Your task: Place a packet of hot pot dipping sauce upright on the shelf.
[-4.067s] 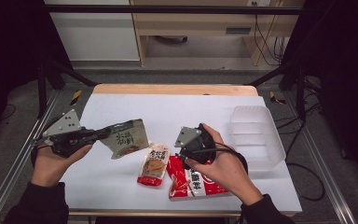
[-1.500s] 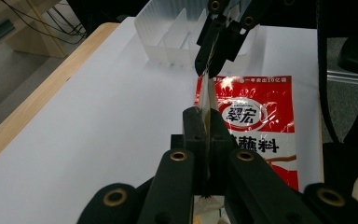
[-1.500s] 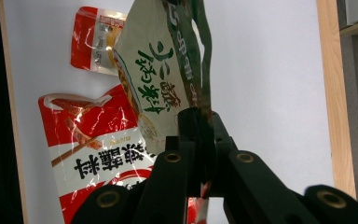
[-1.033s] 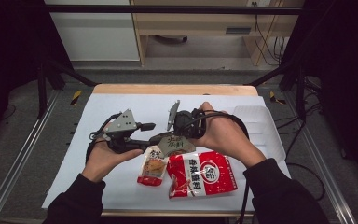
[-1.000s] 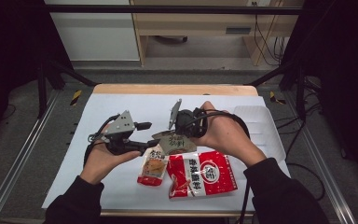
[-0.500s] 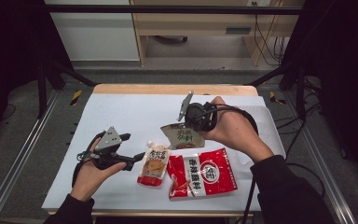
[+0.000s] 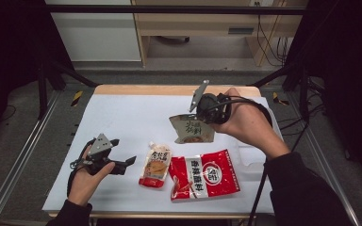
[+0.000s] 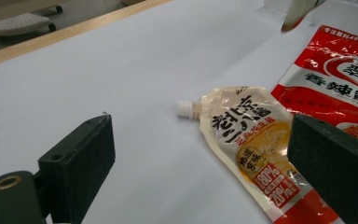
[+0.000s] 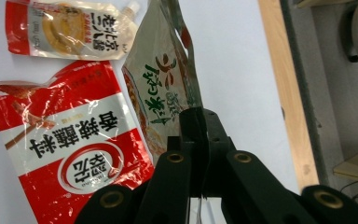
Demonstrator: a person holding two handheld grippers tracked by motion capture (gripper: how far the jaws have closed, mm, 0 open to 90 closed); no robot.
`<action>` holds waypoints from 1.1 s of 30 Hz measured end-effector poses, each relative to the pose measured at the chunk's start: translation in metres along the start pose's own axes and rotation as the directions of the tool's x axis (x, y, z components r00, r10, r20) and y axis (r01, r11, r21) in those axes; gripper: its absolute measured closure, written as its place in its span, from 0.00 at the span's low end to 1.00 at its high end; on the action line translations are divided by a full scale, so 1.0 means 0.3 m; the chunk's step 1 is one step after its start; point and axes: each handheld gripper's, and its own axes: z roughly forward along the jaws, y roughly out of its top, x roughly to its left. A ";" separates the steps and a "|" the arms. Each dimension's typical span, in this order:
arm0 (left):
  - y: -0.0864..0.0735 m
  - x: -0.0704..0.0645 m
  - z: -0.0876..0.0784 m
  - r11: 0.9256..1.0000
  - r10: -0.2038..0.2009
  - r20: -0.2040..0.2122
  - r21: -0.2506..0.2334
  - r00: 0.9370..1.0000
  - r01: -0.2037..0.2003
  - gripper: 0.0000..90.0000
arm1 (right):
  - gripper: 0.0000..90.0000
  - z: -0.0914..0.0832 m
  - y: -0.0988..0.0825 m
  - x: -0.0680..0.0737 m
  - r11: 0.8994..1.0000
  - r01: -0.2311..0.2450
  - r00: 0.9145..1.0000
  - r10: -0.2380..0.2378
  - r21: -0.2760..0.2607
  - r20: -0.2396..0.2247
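The right gripper (image 7: 199,109), right of centre in the high view, pinches the top edge of a glossy, flat beige pouch (image 7: 192,129) that hangs above the white table (image 7: 122,117). At lower left, the left gripper (image 7: 126,163) has just been opening; its blocky black jaws stand spread, nothing between them, beside a shiny spouted sachet (image 7: 154,165) and a crinkled red packet (image 7: 205,173).

The tabletop (image 7: 136,117) is white with a pale wooden far edge. The spouted pouch (image 7: 154,165) is cream-yellow with dark lettering, a red bottom band and a white cap. The large packet (image 7: 205,174) is glossy red with a white oval logo and white characters. The hanging pouch (image 7: 193,129) is beige-grey with green script. Both tongs, left (image 7: 131,161) and right (image 9: 192,116), are black.
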 end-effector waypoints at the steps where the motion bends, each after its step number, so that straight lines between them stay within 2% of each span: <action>1: 0.000 0.000 0.000 1.000 0.000 0.000 0.000 1.000 0.000 0.08 | 1.00 -0.008 -0.004 -0.007 1.000 0.000 1.000 0.000 -0.002 0.005; 2: -0.015 0.001 -0.002 1.000 0.001 -0.015 0.006 1.000 -0.001 0.08 | 1.00 -0.024 -0.013 -0.017 1.000 -0.009 1.000 0.009 -0.007 0.015; 3: -0.015 0.001 -0.002 1.000 0.001 -0.015 0.006 1.000 -0.001 0.08 | 1.00 -0.024 -0.013 -0.017 1.000 -0.009 1.000 0.009 -0.007 0.015; 6: -0.046 0.016 -0.007 1.000 -0.011 -0.023 0.007 1.000 0.011 0.08 | 1.00 -0.073 -0.051 -0.053 0.999 -0.035 0.998 0.036 -0.025 0.049; 11: -0.064 0.037 -0.017 1.000 -0.020 -0.042 0.015 0.999 0.020 0.08 | 1.00 -0.110 -0.103 -0.082 0.997 -0.066 0.995 0.068 -0.038 0.076; 15: -0.074 0.062 -0.034 0.999 -0.038 -0.058 0.005 0.998 0.038 0.08 | 1.00 -0.141 -0.199 -0.126 0.992 -0.116 0.986 0.121 -0.045 0.114; 17: -0.081 0.076 -0.041 0.999 -0.049 -0.067 0.005 0.997 0.050 0.08 | 1.00 -0.143 -0.215 -0.134 0.991 -0.123 0.984 0.128 -0.050 0.121; 22: -0.096 0.104 -0.061 0.997 -0.082 -0.080 -0.004 0.993 0.082 0.08 | 1.00 -0.157 -0.326 -0.189 0.981 -0.186 0.968 0.192 -0.054 0.163; 24: -0.100 0.109 -0.063 0.996 -0.086 -0.085 -0.003 0.993 0.086 0.08 | 1.00 -0.157 -0.385 -0.217 0.974 -0.218 0.956 0.225 -0.056 0.187; 25: -0.100 0.110 -0.063 0.996 -0.088 -0.086 -0.004 0.992 0.088 0.08 | 1.00 -0.156 -0.400 -0.223 0.973 -0.225 0.953 0.232 -0.058 0.194; 26: -0.101 0.112 -0.063 0.996 -0.086 -0.086 -0.001 0.993 0.086 0.08 | 1.00 -0.156 -0.400 -0.223 0.973 -0.225 0.953 0.232 -0.058 0.194; 29: -0.102 0.110 -0.057 0.996 -0.083 -0.084 0.006 0.993 0.083 0.08 | 1.00 -0.149 -0.465 -0.255 0.964 -0.259 0.937 0.267 -0.064 0.224; 32: -0.102 0.107 -0.053 0.997 -0.071 -0.083 0.017 0.994 0.072 0.08 | 1.00 -0.130 -0.527 -0.283 0.956 -0.288 0.925 0.294 -0.062 0.241; 33: -0.103 0.107 -0.052 0.997 -0.069 -0.084 0.019 0.994 0.071 0.08 | 1.00 -0.130 -0.527 -0.283 0.956 -0.288 0.925 0.294 -0.062 0.241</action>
